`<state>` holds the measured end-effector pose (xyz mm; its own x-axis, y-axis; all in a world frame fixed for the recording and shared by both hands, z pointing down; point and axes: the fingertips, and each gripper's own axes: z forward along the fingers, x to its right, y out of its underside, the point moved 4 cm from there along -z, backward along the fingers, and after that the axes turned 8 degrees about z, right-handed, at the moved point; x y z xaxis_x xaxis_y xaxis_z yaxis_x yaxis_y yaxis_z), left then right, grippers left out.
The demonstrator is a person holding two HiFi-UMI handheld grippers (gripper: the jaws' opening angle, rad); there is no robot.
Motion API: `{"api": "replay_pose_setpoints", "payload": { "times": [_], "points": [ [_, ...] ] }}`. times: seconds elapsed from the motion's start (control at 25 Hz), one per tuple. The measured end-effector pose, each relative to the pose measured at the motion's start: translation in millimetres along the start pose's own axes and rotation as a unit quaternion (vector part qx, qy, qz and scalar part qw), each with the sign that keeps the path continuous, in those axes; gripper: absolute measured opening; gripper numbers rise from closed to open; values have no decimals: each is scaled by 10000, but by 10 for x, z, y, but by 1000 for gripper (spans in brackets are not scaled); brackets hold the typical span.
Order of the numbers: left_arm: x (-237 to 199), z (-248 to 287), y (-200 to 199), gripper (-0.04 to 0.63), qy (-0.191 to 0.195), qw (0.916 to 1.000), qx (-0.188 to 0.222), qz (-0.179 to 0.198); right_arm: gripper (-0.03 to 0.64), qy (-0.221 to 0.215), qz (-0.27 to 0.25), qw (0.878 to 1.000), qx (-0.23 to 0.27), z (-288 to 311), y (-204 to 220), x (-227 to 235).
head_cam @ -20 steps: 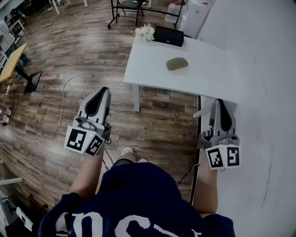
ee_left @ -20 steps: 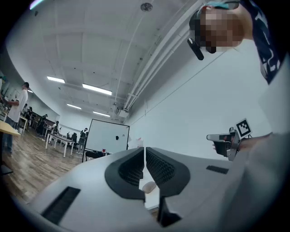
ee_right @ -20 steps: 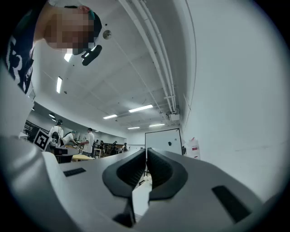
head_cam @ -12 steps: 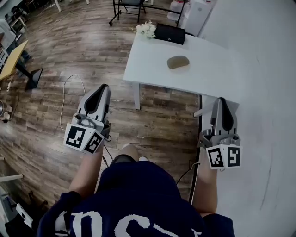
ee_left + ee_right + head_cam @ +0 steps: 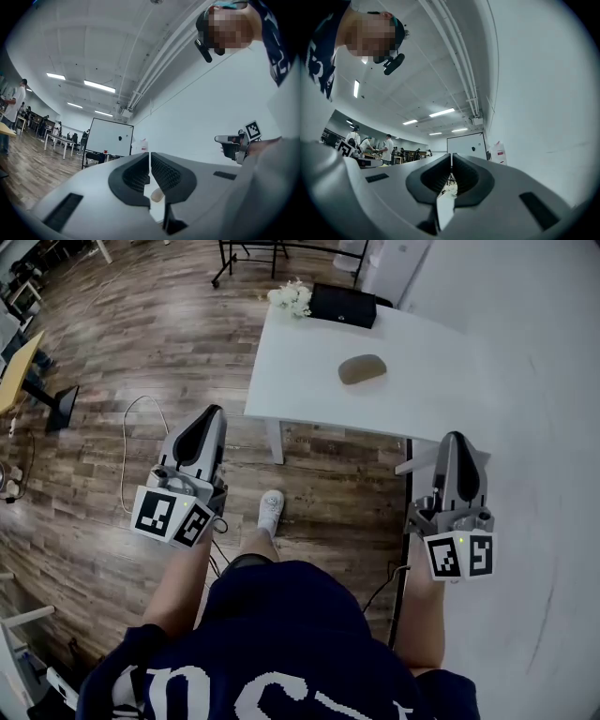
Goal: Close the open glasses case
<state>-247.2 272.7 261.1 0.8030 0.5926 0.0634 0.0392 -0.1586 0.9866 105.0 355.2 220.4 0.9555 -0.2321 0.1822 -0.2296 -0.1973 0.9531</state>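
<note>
White table (image 5: 309,381), rectangular, stood on a wood-plank floor (image 5: 141,352) with one long side beside the white wall. Three items lay directly on the top:
- brown oval case (image 5: 362,368), lying flat near the middle, apart from the others
- black oblong case (image 5: 343,306), at the far edge
- small bunch of white flowers (image 5: 290,297), at the far left corner, just beside the black case

The rest of the top was bare. A thin cable (image 5: 131,442) looped over the floor planks left of the table.
</note>
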Motion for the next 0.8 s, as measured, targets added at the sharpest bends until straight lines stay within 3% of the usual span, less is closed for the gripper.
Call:
{"api": "replay_pose_setpoints", "payload": {
  "times": [0.48,0.8],
  "points": [
    [-1046,1600,201,25,585,9981,142,-97,32,366,-249,9990,78,1555,193,277],
    [-1408,2243,425,25,924,9955,91,-176,32,800,-258,9965,-25,1980,405,443]
  ]
}}
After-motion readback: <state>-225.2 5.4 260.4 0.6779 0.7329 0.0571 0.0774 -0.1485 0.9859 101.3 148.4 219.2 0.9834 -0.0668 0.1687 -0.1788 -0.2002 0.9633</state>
